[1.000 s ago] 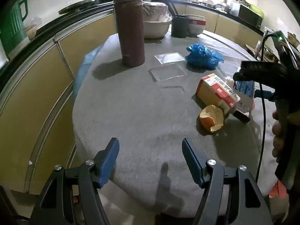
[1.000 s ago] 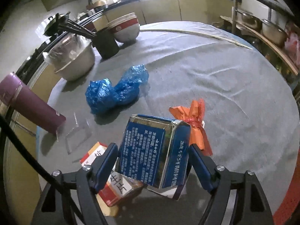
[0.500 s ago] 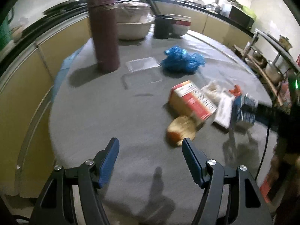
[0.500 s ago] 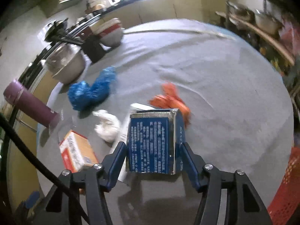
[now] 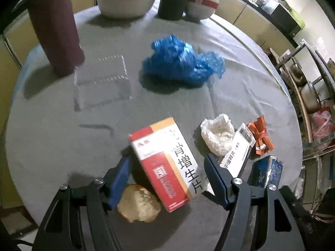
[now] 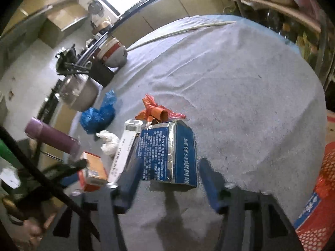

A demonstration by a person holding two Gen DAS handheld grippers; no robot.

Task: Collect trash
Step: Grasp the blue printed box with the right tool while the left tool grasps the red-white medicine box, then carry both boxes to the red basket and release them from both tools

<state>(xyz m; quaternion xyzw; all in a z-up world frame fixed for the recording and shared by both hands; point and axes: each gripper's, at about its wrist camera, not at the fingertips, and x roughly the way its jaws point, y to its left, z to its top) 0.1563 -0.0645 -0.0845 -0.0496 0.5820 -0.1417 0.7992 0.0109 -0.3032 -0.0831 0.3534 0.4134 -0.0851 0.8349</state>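
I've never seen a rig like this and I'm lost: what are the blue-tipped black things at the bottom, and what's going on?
There is no robot. A person holds a two-fingered tool in each hand, and a wide-angle camera on each tool looks along its fingers. One picture is from the left gripper, the other from the right gripper. Trash lies on the grey-clothed table: a red and white medicine box, orange peel, a white wad, a white carton, an orange wrapper and a blue plastic bag. The left fingers straddle the medicine box without gripping it. The right fingers are opening around a blue box that stands on the table. Nothing is held.
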